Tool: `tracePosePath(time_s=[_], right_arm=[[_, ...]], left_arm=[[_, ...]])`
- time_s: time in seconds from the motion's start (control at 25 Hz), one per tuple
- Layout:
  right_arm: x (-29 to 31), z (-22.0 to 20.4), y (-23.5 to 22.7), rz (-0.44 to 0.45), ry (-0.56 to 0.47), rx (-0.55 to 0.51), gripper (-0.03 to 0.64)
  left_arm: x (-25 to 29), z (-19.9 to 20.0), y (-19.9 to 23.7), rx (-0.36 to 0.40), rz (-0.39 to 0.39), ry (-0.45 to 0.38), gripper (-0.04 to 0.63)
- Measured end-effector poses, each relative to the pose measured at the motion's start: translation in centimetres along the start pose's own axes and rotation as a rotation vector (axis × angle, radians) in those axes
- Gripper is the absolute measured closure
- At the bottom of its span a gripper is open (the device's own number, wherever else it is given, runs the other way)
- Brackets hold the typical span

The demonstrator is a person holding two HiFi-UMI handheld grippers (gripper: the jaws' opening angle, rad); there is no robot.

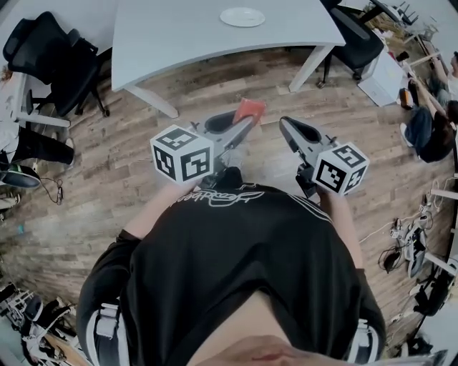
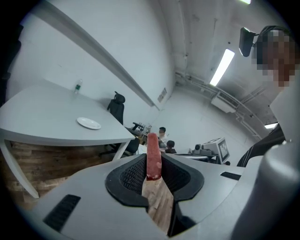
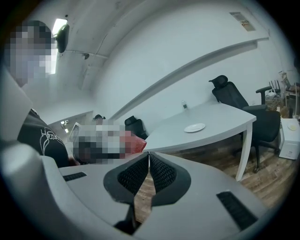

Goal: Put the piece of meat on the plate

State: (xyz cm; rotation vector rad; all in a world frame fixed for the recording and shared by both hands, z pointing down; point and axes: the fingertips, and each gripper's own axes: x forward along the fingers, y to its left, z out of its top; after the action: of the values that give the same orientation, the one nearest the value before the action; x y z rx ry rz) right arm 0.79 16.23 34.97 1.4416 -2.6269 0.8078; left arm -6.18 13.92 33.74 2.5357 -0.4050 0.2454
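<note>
The meat (image 2: 153, 154) is a thin, flat red slab with a rounded outer end. Seen edge-on, it appears as a narrow upright strip. The left gripper (image 1: 245, 123) clamps it. Both black ribbed pads press on its lower part, so the jaws are parted only by the slab's thickness, and the rest projects beyond the tips. The meat is held in the air above the floor, well short of the table. The right gripper (image 3: 149, 161) is empty, its jaws closed tip to tip.

The table (image 1: 179, 36) is grey-white with white legs. The white plate (image 1: 242, 16) sits on it, well apart from both grippers. The floor (image 1: 107, 186) is wood plank. Black office chairs (image 1: 50, 57) stand at either side of the table.
</note>
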Motion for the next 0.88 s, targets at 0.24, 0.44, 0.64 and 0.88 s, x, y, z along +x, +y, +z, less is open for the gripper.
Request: tracePosePath(time_s=[0.24, 0.44, 0.64, 0.88], right_arm=[[6.3, 3.3, -3.7, -0.028, 0.010, 0.029, 0.603], [10.9, 6.5, -6.3, -0.056, -0.002, 0.014, 0.603], [14.2, 8.3, -7.9, -0.066, 0.003, 0.004, 0.603], [16.3, 8.9, -9.4, -0.080, -0.024, 0.015, 0.603]], left_arm=[[1.9, 3.5, 6.6, -0.031, -0.001, 0.022, 0.503], [2.8, 6.9, 11.7, -0.040, 0.003, 0.013, 0.503], [3.4, 9.3, 15.0, -0.039, -0.004, 0.000, 0.503], [4.5, 10.4, 17.4, -0.029, -0.022, 0.003, 0.503]])
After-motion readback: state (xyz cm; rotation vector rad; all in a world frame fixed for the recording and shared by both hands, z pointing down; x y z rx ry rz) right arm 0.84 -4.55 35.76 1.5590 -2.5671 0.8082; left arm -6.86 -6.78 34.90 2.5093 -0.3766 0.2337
